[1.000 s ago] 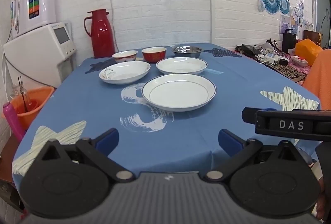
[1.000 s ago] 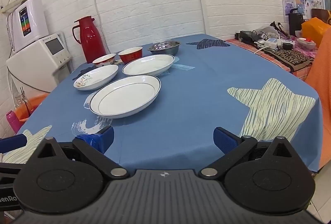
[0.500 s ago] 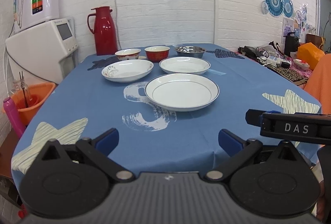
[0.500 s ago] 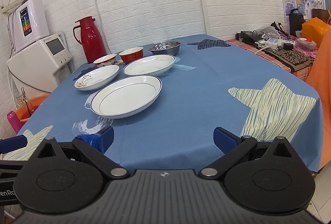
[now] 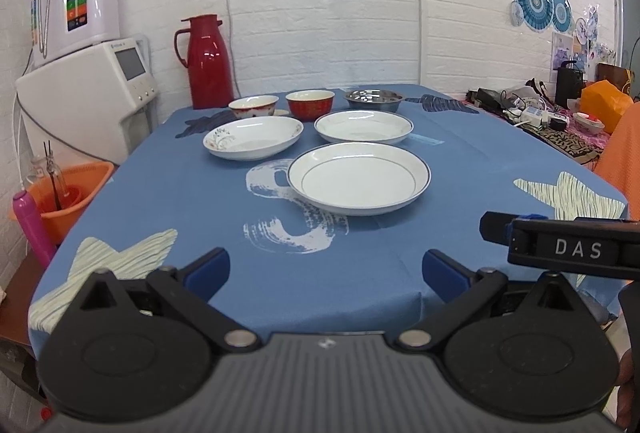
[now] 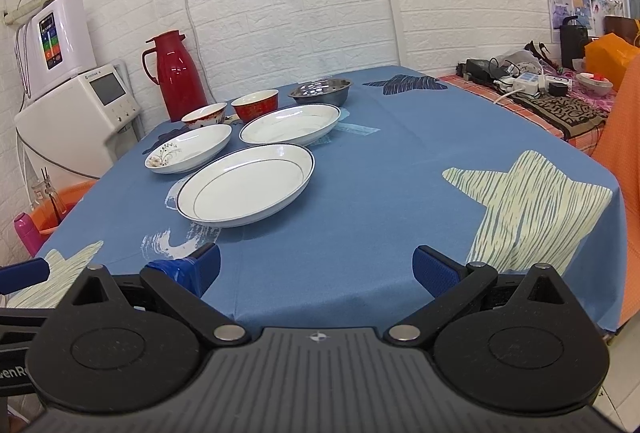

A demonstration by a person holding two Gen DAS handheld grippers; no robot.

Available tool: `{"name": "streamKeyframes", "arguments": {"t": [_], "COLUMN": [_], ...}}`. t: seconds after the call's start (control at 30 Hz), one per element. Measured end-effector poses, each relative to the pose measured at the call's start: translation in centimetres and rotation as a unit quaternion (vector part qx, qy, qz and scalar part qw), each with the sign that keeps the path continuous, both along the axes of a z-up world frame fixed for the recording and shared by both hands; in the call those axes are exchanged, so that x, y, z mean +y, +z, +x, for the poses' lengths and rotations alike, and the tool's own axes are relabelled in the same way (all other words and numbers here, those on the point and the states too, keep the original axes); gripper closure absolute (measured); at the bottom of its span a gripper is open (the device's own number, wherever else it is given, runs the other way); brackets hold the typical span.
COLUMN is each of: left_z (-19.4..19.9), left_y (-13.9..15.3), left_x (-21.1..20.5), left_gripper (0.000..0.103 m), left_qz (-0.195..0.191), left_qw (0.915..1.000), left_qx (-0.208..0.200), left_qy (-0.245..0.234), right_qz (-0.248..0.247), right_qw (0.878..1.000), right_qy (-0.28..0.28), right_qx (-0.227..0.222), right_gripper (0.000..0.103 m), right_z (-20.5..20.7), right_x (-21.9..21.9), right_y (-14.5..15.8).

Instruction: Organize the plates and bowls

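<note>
Three white plates lie on the blue tablecloth (image 5: 472, 169): a blue-rimmed plate (image 5: 359, 177) nearest, a flower-patterned plate (image 5: 253, 137) behind it to the left, another white plate (image 5: 363, 127) behind to the right. Beyond them stand a white-and-red bowl (image 5: 253, 105), a red bowl (image 5: 310, 103) and a steel bowl (image 5: 374, 99). In the right wrist view the same plates (image 6: 246, 183) and bowls (image 6: 256, 105) sit left of centre. My left gripper (image 5: 326, 269) and right gripper (image 6: 316, 267) both hover open at the table's near edge, empty, well short of the plates.
A red thermos jug (image 5: 210, 63) stands at the table's far left. A white appliance (image 5: 88, 101) and an orange bucket (image 5: 66, 193) are left of the table. A cluttered side table (image 6: 552, 97) lies to the right. An orange chair (image 6: 628, 137) stands at the right.
Both grippers have lifted slightly and tilted a little; the view of the table shifted marginally. Both stay open, and the plates and bowls have not moved.
</note>
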State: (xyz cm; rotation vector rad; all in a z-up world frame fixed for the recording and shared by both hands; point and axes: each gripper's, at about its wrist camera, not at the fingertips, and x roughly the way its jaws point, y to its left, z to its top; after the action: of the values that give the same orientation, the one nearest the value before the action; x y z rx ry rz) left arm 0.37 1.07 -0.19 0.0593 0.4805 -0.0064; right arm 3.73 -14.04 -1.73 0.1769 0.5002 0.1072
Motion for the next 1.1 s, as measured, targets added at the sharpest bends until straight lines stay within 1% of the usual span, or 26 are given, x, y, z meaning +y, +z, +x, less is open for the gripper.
{"name": "streamKeyframes", "arguments": {"t": [0.83, 1.03, 1.1], "left_z": [0.1, 0.3, 0.5], "left_y": [-0.2, -0.4, -0.3], "left_x": [0.2, 0.6, 1.1], "left_gripper": [0.001, 0.001, 0.001], "left_qz": [-0.001, 0.003, 0.004], "left_qw": [1.0, 0.9999, 0.9999], "left_qx": [0.006, 0.007, 0.008], "left_qy": [0.001, 0.007, 0.012], "right_qz": [0.001, 0.001, -0.007], "right_qw": [1.0, 1.0, 1.0], "right_qy": [0.006, 0.005, 0.002], "right_qx": [0.004, 0.006, 0.01], "right_gripper": [0.013, 0.013, 0.013], "right_z": [0.1, 0.2, 0.5], "right_x": [0.1, 0.2, 0.3], "right_y": [-0.2, -0.4, -0.4]}}
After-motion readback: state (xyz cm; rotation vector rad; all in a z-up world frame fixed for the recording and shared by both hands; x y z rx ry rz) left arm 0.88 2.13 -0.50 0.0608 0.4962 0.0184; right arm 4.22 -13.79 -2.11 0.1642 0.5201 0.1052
